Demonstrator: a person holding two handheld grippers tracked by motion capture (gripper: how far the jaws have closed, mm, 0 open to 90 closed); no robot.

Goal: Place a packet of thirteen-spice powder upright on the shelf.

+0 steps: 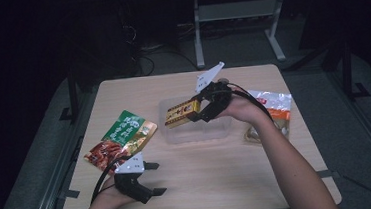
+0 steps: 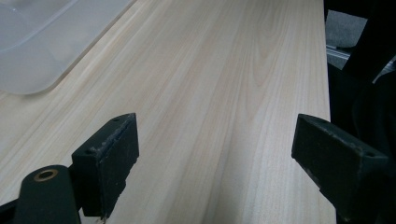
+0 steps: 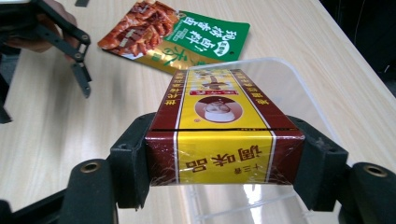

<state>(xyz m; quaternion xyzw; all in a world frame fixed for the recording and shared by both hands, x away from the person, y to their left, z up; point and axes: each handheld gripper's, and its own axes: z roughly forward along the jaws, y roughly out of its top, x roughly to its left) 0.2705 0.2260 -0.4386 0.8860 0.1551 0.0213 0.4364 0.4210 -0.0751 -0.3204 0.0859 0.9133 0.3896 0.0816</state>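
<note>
At the left of the wooden table [image 1: 200, 183], a green and red food pouch [image 1: 121, 138] lies flat near the left edge. Just near of it, at the table's near-left corner, the left gripper [image 1: 155, 178] is held low over the wood with its jaws spread wide and nothing between them; the left gripper view shows bare tabletop between the two black jaws and a corner of the clear plastic tub [image 2: 42, 42] further off. That tub [image 1: 176, 135] sits at the middle of the table. Above it, the right gripper [image 1: 200, 109] clamps a yellow and dark red box [image 1: 180, 113] by its right end, the box sticking out leftward over the tub's left part and tilted slightly. In the right gripper view the box [image 3: 219, 121] is pressed on both narrow sides by the jaws, with the tub beneath and the pouch [image 3: 173, 37] beyond. At the far right of the table, behind the right forearm, lies a white and orange packet [image 1: 274, 108].
</note>
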